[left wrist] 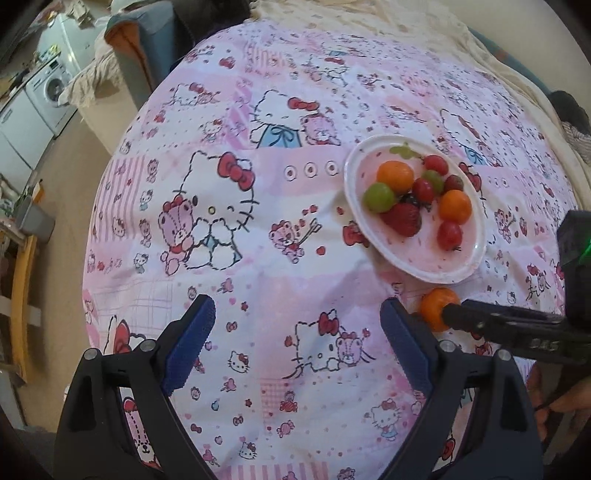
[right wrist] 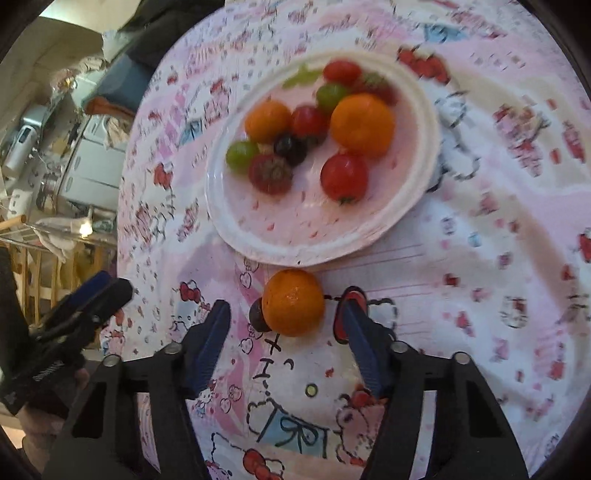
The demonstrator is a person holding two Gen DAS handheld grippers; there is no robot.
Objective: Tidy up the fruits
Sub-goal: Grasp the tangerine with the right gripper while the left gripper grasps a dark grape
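Observation:
A white plate (left wrist: 354, 206) (right wrist: 221, 225) on the pink cartoon-print tablecloth (left wrist: 258, 258) holds two oranges, cherry tomatoes, green grapes, strawberries and a dark berry. A loose orange (right wrist: 293, 301) (left wrist: 436, 301) lies on the cloth just in front of the plate, with a small dark berry (right wrist: 257, 316) touching its left side. My right gripper (right wrist: 285, 303) straddles this orange, and a gap shows on each side between the blue pads and the fruit. My left gripper (left wrist: 298, 304) hangs open over bare cloth, left of the plate, nothing between its fingers.
The table's left edge (left wrist: 103, 206) drops to a floor with a washing machine (left wrist: 48, 92), a chair back (left wrist: 140, 48) and wooden furniture (left wrist: 20, 295). A cream cloth (left wrist: 369, 14) covers the far side. A person's hand (left wrist: 565, 402) holds the right gripper.

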